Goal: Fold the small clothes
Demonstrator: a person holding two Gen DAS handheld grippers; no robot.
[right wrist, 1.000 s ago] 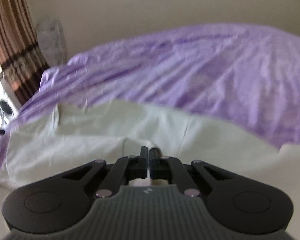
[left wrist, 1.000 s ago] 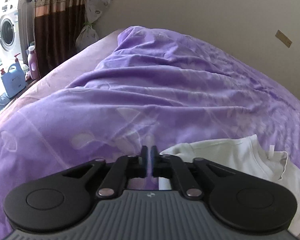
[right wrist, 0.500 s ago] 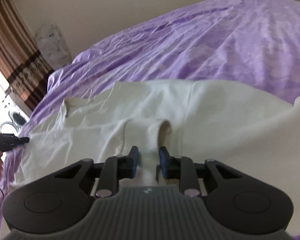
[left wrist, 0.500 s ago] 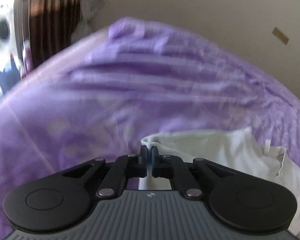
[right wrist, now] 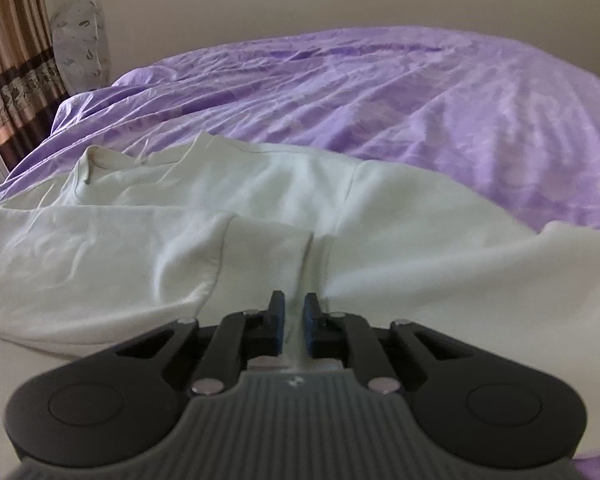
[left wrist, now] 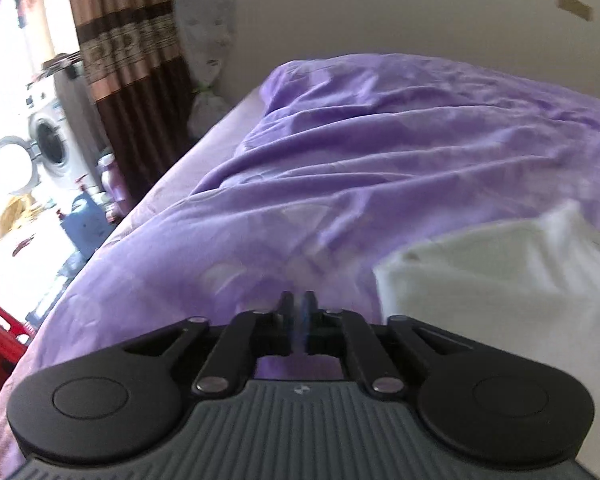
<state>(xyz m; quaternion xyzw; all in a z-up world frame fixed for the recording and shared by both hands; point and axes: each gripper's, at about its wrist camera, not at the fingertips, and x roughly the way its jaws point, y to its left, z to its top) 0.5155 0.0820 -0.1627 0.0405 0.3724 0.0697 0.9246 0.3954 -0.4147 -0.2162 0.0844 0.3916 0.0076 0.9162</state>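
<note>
Two fisheye views along handheld grippers, both angled down at a bed under a rumpled purple cover (left wrist: 380, 140).

From the left wrist, starting at the left edge: a white washing machine (left wrist: 48, 144) in bright light, a blue jug (left wrist: 86, 224) below it, then a brown patterned curtain (left wrist: 132, 60) beside the bed's far left corner. Low in the middle, the left gripper (left wrist: 299, 312) over bare purple cover, jaws just parting from a narrow slit, nothing between the pads. To its right and apart from it, the blurred left edge of a white top (left wrist: 500, 280), lying toward the bed's near edge.

From the right wrist: curtain at the far left, then the white top spread across the near side of the bed, neck opening toward the left, a sleeve laid across the body with its cuff just ahead of the gripper. Low in the middle, the right gripper (right wrist: 293, 316), almost fully closed, pads pinching a raised ridge of the top's cloth. Purple cover to the right and beyond, up to a plain wall (right wrist: 300, 0).
</note>
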